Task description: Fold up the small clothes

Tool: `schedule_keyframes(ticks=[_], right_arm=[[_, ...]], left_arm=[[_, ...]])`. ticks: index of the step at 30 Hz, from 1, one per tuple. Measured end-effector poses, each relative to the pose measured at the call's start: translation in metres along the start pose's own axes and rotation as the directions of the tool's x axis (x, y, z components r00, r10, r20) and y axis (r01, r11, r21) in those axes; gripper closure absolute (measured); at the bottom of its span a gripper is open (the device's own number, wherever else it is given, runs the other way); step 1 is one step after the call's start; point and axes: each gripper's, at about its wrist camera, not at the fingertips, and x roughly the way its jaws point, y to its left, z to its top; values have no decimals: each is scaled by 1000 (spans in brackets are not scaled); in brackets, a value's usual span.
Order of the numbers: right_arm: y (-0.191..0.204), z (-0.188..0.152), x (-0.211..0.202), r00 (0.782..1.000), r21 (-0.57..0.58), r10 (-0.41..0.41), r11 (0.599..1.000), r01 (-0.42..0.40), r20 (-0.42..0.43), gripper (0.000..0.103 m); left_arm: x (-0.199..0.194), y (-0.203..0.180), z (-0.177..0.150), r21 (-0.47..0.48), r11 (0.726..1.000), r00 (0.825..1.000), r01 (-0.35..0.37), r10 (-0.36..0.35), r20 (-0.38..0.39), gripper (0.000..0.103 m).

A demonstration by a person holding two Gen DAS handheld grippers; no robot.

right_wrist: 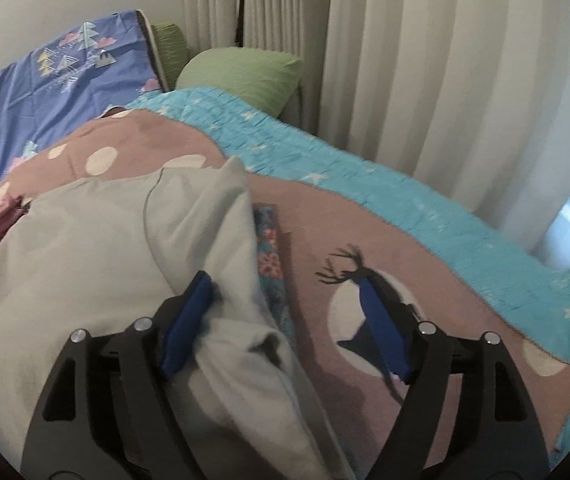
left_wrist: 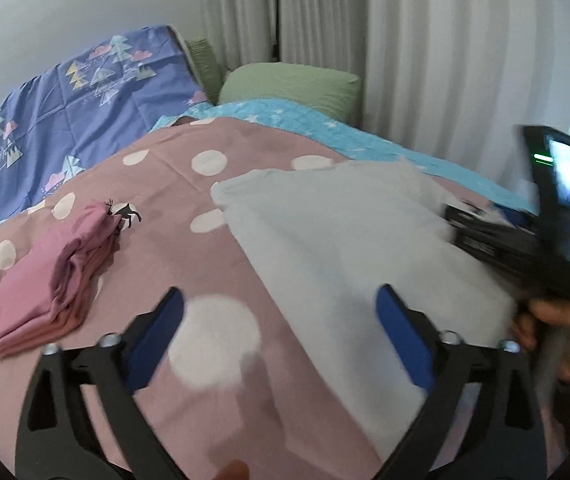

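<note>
While the pale grey garment (left_wrist: 349,240) lies spread across the pink polka-dot bedcover (left_wrist: 157,184), both grippers hang low over it with nothing pinched. The left gripper (left_wrist: 279,312) stands with its jaws spread wide, straddling the garment's left edge: one blue pad (left_wrist: 403,344) sits over the grey cloth, the other over the bedcover, and neither presses on anything. That looks like a placement made to square up the edge for the next fold. Over on the right side, the right gripper (right_wrist: 285,292) is also spread, tilted downward; its left pad rests against a rumpled ridge of the grey cloth, its right pad over the deer print (right_wrist: 365,280) on the cover, so no grip there either. A hand (left_wrist: 565,336) holds that tool at the garment's far edge. Off to the left a folded pink pile (left_wrist: 49,280) waits, neatly out of the way, suggesting earlier pieces are done.
</note>
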Motion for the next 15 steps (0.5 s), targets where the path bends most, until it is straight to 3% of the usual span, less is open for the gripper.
schedule_keyframes(ticks=[3, 9, 15], right_arm=[[0, -8, -33, 997, 35, -32, 999, 30, 65, 23], [-27, -50, -114, 986, 222, 23, 973, -59, 162, 16], [-36, -80, -193, 987, 194, 100, 973, -123, 125, 12]], left_arm=[[-45, -10, -13, 61, 998, 998, 1, -5, 65, 1], [-106, -25, -40, 101, 995, 988, -17, 2, 153, 1], [-152, -42, -62, 92, 994, 975, -55, 33, 218, 1]])
